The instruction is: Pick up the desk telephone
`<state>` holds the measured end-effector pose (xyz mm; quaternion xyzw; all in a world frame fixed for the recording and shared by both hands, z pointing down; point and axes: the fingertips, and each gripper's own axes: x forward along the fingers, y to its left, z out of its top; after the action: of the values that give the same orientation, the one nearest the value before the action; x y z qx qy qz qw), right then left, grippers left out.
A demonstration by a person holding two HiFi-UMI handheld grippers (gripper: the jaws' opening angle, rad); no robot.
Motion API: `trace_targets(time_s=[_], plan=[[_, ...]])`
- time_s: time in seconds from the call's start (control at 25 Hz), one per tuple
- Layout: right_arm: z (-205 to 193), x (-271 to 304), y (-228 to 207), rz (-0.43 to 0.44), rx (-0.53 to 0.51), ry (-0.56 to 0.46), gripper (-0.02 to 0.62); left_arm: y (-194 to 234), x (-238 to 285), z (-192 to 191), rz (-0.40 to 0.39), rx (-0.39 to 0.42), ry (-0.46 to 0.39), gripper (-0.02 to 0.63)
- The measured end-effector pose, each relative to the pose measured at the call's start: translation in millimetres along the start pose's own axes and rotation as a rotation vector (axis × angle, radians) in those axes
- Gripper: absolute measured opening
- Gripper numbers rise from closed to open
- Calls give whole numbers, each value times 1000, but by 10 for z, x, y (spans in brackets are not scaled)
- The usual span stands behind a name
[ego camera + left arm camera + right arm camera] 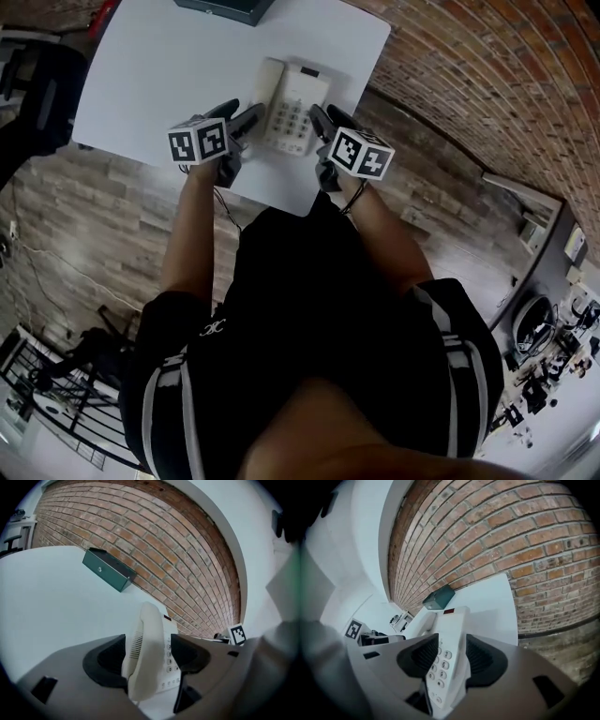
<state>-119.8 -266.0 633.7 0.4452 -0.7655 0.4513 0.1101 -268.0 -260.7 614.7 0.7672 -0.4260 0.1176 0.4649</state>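
A cream desk telephone (298,111) lies on the white table (159,66), handset (267,86) along its left side and keypad facing up. My left gripper (246,116) is at the phone's left side. In the left gripper view its jaws (149,659) straddle the handset (143,644), with a gap showing beside the right pad. My right gripper (322,120) is at the phone's right side. In the right gripper view its jaws (452,658) stand either side of the keypad edge of the telephone (449,639). Both grippers are open around the phone.
A dark green box (225,7) sits at the table's far edge, beyond the phone, and shows as the green box (108,570) in the left gripper view. A brick wall (469,84) runs along the table's right side. The table's near edge lies just under my hands.
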Motion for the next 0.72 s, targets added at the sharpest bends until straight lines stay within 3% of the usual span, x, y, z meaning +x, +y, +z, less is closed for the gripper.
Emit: trace_targets(time_s=[0.16, 0.4, 0.6, 0.72], plan=[[-6, 110, -38, 29, 52, 13, 157, 68, 152, 5, -99, -50, 68, 282], [-58, 255, -83, 76, 107, 37, 176, 83, 324, -4, -221, -33, 160, 299], [-86, 289, -124, 71, 103, 69, 176, 32, 367, -14, -365, -92, 227, 301], [-103, 305, -115, 71, 95, 77, 178, 26, 380, -5, -392, -85, 257, 299]])
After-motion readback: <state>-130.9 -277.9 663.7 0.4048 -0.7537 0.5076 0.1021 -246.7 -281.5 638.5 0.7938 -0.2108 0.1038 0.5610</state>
